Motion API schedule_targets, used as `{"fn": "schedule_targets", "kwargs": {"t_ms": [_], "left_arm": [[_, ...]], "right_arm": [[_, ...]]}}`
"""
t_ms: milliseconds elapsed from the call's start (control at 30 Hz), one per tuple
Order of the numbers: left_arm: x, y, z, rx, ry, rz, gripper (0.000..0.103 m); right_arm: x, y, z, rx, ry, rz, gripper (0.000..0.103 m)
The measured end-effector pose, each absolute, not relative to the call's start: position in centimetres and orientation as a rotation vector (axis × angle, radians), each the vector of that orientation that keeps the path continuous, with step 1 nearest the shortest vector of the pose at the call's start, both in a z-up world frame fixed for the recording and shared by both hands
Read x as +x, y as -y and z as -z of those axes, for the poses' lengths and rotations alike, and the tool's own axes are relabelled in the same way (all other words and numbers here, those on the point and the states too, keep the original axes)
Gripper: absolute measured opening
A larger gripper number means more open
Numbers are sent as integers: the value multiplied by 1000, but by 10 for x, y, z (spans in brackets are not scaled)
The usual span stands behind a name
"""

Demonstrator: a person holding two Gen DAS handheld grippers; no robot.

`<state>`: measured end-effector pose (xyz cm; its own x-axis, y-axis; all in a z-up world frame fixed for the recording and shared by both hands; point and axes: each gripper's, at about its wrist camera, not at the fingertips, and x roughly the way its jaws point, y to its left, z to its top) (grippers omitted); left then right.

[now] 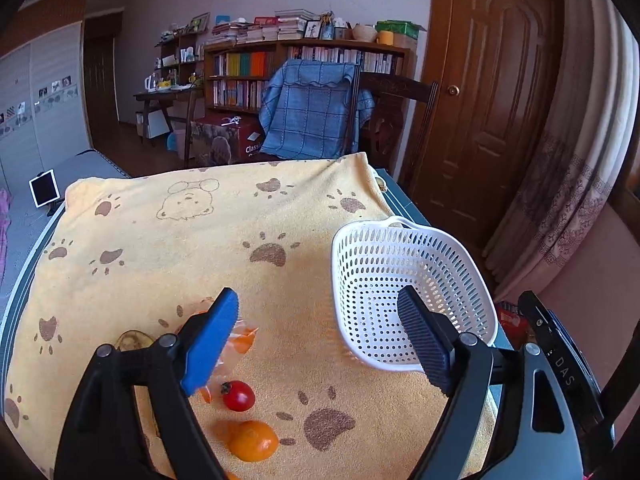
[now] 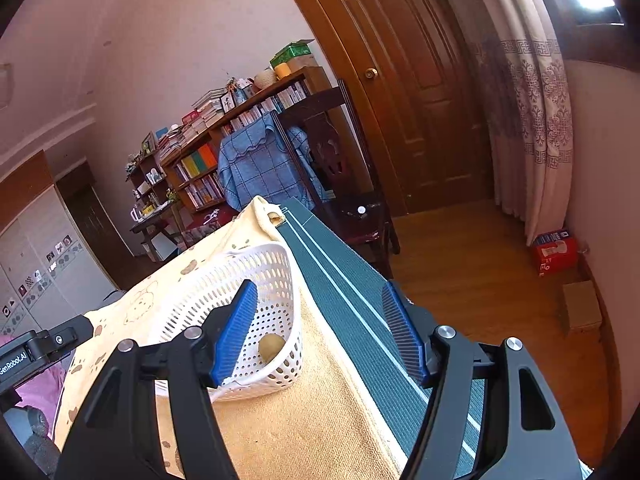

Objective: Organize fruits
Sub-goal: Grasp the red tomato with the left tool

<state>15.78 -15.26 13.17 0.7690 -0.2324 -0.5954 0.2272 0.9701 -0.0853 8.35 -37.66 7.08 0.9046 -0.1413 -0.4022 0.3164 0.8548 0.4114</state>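
The left gripper's [image 1: 320, 332] blue finger [image 1: 210, 344] hides part of a crinkled orange wrapper [image 1: 242, 338]. A cherry tomato [image 1: 239, 395], stem toward this finger, and a mandarin [image 1: 254, 440] lie left of the white basket [image 1: 416, 256]. A small brownish fruit [image 2: 271, 346] sits inside the basket. Both grippers, the right gripper [image 2: 320, 334] too, stand wide open and hold nothing.

The yellow towel [image 1: 168, 264] is nappy, matt terry cloth. On it, the white basket [image 1: 452, 264] is glossy perforated plastic. Beside the basket, the cherry tomato [image 1: 239, 396] shines smooth; the tangerine [image 1: 254, 440] looks finely dimpled.
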Motion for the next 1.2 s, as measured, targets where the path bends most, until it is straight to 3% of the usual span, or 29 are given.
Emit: {"fn": "schedule_targets", "kwargs": {"t_ms": [600, 733, 1200], "left_arm": [[133, 55, -140, -67, -614, -12, 85], [127, 33, -136, -83, -623, -64, 88], [109, -37, -88, -124, -729, -249, 89]], "right_arm": [[80, 354, -81, 397, -338, 188, 67], [79, 349, -84, 374, -334, 147, 74], [52, 309, -122, 288, -257, -3, 77]]}}
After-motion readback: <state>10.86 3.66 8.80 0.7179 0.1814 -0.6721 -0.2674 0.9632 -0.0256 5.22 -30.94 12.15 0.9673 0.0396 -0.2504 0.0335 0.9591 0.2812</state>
